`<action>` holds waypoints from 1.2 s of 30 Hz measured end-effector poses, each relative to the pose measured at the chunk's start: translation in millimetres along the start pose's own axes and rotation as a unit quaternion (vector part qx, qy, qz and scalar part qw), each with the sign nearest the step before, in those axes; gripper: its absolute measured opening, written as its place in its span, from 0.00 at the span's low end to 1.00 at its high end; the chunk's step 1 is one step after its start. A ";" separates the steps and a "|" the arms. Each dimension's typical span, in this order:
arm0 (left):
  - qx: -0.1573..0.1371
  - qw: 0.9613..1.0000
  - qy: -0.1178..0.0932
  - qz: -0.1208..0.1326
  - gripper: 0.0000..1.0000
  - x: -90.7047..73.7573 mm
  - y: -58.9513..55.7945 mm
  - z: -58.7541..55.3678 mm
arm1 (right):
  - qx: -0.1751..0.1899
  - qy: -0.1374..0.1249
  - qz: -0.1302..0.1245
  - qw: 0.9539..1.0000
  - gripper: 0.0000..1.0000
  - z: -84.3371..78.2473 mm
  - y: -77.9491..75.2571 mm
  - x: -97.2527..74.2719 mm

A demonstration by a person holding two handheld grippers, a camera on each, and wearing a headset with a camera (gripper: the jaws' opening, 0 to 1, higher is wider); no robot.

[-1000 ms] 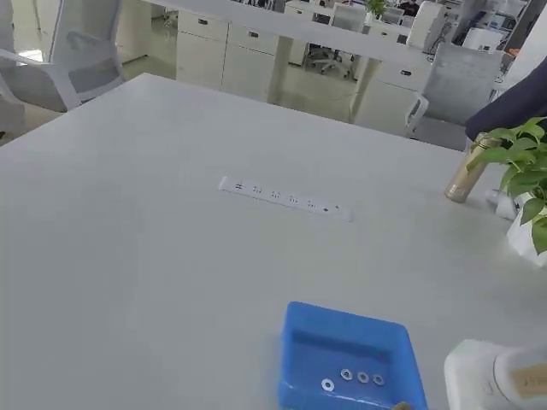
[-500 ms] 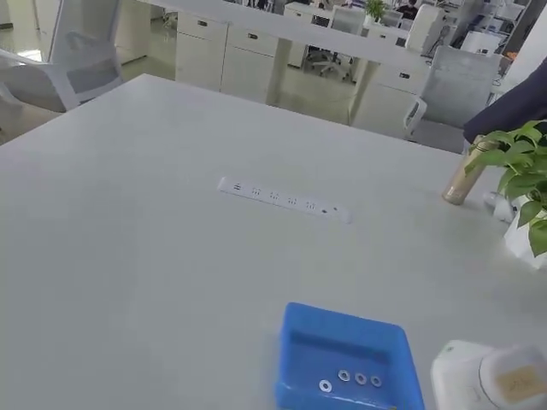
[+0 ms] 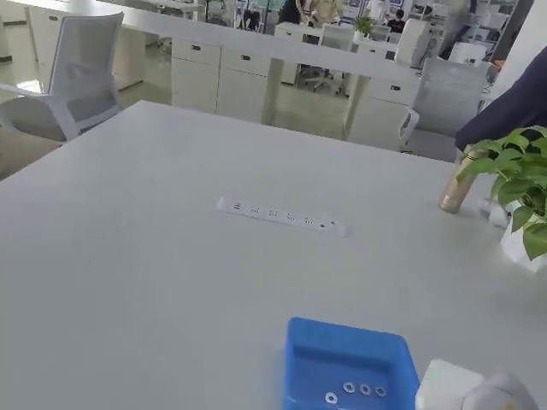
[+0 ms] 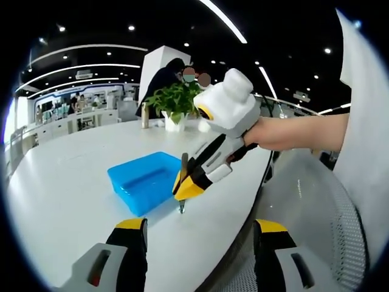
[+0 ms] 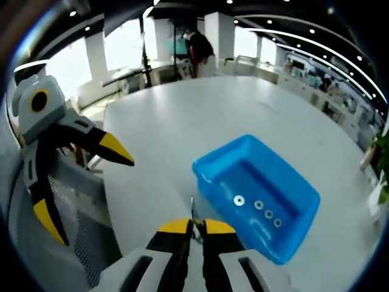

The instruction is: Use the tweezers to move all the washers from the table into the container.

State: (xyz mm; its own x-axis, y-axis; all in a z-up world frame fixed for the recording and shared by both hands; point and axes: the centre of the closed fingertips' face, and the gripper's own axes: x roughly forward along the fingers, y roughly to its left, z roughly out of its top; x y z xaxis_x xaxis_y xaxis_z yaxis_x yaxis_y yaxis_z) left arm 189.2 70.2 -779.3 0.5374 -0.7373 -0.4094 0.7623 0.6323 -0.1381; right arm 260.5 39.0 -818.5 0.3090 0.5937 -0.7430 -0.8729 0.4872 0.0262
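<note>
Inside the blue rectangular plastic container [image 5: 216, 159], 4 small silver metal washers [image 5: 259, 205] sit in a row on the floor. Thin metal tweezers [image 4: 183, 177] are pinched in your right gripper [image 5: 193, 226], jaws nearly closed on them, tip pointing down at the white tabletop [image 3: 171, 256] just beside the container's wall. Your left gripper [image 4: 200, 240]: jaws spread wide, nothing btwn them, at the table edge.

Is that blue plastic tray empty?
Not empty: four small silver washers lie in a row on the floor of the blue plastic tray.
</note>
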 end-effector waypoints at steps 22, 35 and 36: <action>-0.040 0.974 -0.081 0.209 0.99 -27.6 58.5 42.2 | -0.103 -0.024 0.087 0.991 0.04 3.1 8.0 16.3; -0.072 0.967 -0.068 0.236 0.99 -32.1 70.9 25.4 | -0.106 -0.037 0.104 0.988 0.04 6.9 10.9 21.8; -0.068 0.968 -0.059 0.234 0.99 -31.0 69.7 23.1 | -0.103 -0.037 0.102 0.989 0.04 7.5 9.7 22.0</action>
State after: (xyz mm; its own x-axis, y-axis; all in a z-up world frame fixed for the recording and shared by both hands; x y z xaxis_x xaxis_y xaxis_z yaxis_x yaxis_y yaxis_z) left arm 234.0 131.6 -755.4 0.8560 -0.3789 -0.3516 0.3751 0.9234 -0.0819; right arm 261.6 61.6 -829.6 0.1390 0.7151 -0.6850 -0.9760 0.2161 0.0276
